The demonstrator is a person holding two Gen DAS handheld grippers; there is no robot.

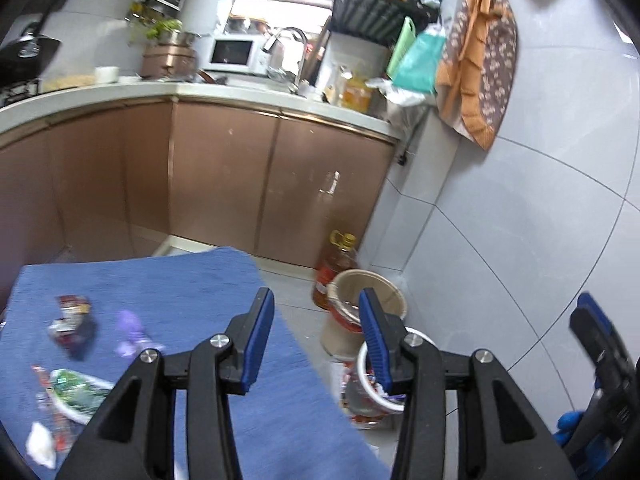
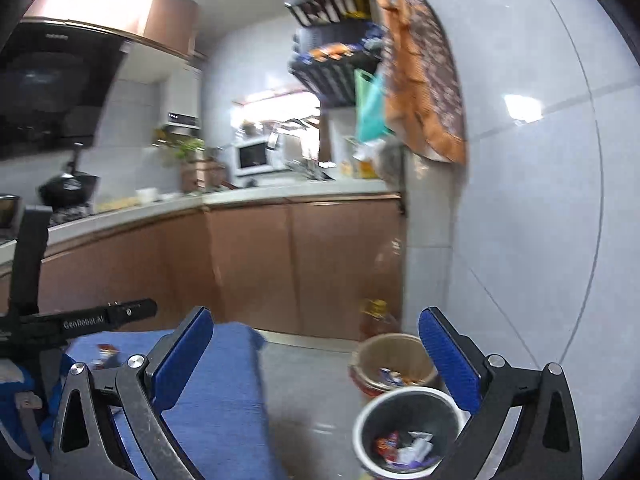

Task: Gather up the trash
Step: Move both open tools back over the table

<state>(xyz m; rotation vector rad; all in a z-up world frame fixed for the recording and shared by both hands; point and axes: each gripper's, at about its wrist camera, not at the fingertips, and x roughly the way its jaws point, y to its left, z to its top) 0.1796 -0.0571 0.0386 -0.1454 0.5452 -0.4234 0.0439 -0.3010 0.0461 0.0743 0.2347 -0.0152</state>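
Observation:
In the left wrist view, trash lies on a blue cloth (image 1: pixel 180 292): a red wrapper (image 1: pixel 72 316), a purple wrapper (image 1: pixel 130 330), a green and white packet (image 1: pixel 78 394) and a white crumpled paper (image 1: pixel 40 444). My left gripper (image 1: pixel 316 304) is open and empty above the cloth's right edge. A white-rimmed bin (image 2: pixel 408 432) with wrappers inside stands on the floor right of the cloth. My right gripper (image 2: pixel 316 324) is open and empty, above the floor beside the bin. It shows at the right edge of the left wrist view (image 1: pixel 596 332).
A beige bucket (image 2: pixel 394 360) with scraps and an oil bottle (image 1: pixel 334 270) stand behind the bin by the tiled wall. Brown cabinets (image 1: pixel 224 176) and a cluttered counter with a microwave (image 1: pixel 234 54) lie ahead. An apron (image 1: pixel 480 52) hangs on the wall.

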